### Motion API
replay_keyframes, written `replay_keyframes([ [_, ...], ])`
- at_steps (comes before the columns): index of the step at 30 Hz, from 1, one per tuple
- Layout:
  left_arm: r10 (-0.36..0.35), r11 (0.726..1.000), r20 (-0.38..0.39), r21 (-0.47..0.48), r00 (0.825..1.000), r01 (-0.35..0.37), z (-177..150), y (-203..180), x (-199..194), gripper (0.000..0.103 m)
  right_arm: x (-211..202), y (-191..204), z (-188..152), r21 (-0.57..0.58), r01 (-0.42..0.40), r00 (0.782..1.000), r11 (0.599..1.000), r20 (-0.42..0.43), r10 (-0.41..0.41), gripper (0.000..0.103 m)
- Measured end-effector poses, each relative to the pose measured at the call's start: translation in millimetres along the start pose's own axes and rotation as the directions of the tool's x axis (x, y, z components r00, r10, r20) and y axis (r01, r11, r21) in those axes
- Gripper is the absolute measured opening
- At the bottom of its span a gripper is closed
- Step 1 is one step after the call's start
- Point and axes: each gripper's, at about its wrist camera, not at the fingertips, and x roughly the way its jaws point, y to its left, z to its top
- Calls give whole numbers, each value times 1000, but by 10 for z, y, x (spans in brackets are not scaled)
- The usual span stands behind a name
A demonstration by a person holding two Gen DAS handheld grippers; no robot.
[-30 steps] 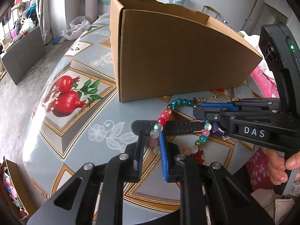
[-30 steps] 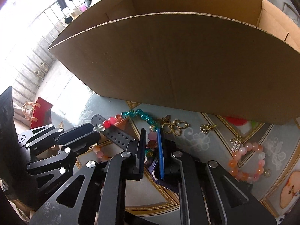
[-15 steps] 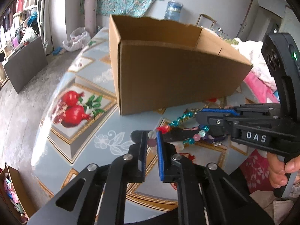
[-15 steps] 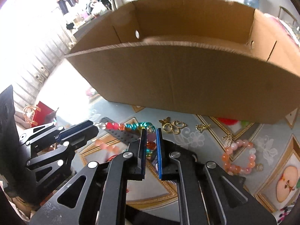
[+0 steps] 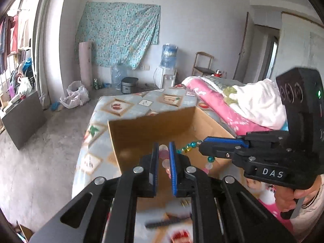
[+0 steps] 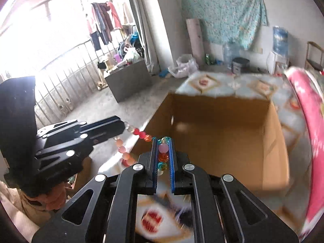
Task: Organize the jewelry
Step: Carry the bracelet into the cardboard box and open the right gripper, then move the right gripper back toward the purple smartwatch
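Gripping one beaded necklace (image 6: 162, 156) between two tools: left gripper (image 5: 163, 162) pinched on pale pink beads, right gripper (image 6: 163, 154) pinched on a pink, an orange and a teal bead, both sets of fingers nearly closed. Strung roughly level from one gripper to the other, sagging in a loop of peach beads between, clear of the counter (image 5: 87, 160). Just beyond and below both tips, the open cardboard box (image 6: 222, 141), mouth up, floor bare as far as shown. Long axis of the strand running across the near wall, right end already over the opening, left end near the box's left corner. Likely needing a forward carry before letting go, lest the loop catch the rim.
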Motion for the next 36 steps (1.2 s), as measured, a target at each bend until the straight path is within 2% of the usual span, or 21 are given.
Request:
replay_keyframes([
  [2, 15, 1000, -49, 5, 999, -15, 159, 64, 277, 10, 323, -199, 168, 28, -21, 998, 999, -66, 23, 8],
  [4, 59, 998, -135, 20, 989, -57, 286, 148, 679, 10, 742, -413, 311, 53, -3, 986, 999, -164, 12, 8],
  [6, 104, 994, -227, 43, 968, -96, 328, 252, 1081, 10, 1154, -592, 375, 99, -1, 964, 995, -266, 28, 8],
  [9, 161, 987, -365, 63, 917, -148, 242, 370, 1572, 10, 1557, -762, 350, 150, 18, 925, 988, -379, 41, 8],
  [11, 200, 980, -407, 93, 891, -177, 199, 410, 1765, 10, 1665, -842, 323, 171, 25, 908, 985, -415, 49, 8],
  [12, 210, 978, -418, 96, 884, -187, 165, 413, 1803, 10, 1723, -881, 307, 189, 40, 899, 981, -436, 47, 9],
  [14, 216, 976, -435, 89, 874, -197, 116, 463, 1858, 10, 1765, -903, 287, 204, 49, 894, 978, -445, 48, 12],
  [16, 228, 974, -429, 85, 874, -212, 115, 484, 1827, 12, 1723, -937, 308, 207, 57, 902, 977, -430, 38, 18],
  [17, 224, 975, -417, 79, 881, -210, 115, 493, 1778, 17, 1701, -938, 309, 205, 55, 907, 977, -420, 37, 28],
  [18, 222, 975, -402, 76, 889, -209, 132, 496, 1730, 19, 1633, -935, 308, 199, 52, 916, 979, -399, 32, 32],
  [20, 233, 972, -365, 80, 901, -219, 166, 465, 1588, 24, 1529, -941, 348, 188, 60, 936, 980, -353, 11, 33],
  [22, 227, 974, -322, 71, 919, -216, 213, 452, 1394, 29, 1263, -929, 350, 200, 59, 961, 978, -276, -2, 34],
  [24, 220, 976, -271, 52, 937, -214, 214, 445, 1144, 37, 825, -897, 293, 234, 42, 989, 971, -145, -8, 41],
  [25, 222, 975, -234, 40, 947, -219, 192, 450, 973, 42, 647, -879, 255, 246, 34, 996, 969, -91, -12, 43],
  [26, 220, 975, -194, 28, 956, -219, 154, 450, 784, 48, 485, -860, 217, 257, 25, 999, 966, -40, -15, 48],
  [28, 225, 974, -139, 11, 965, -225, 54, 449, 475, 56, 89, -787, 43, 268, 4, 997, 964, 78, -26, 52],
  [31, 242, 970, -96, -12, 966, -244, -163, 430, 69, 67, -318, -668, -213, 263, -7, 984, 965, 176, -41, 60],
  [33, 251, 966, -96, -39, 963, -256, -353, 406, -132, 70, -459, -593, -369, 252, -2, 981, 968, 188, -47, 61],
  [36, 253, 963, -122, -65, 960, -262, -640, 366, -222, 76, -513, -522, -589, 236, 2, 986, 972, 161, -41, 63],
])
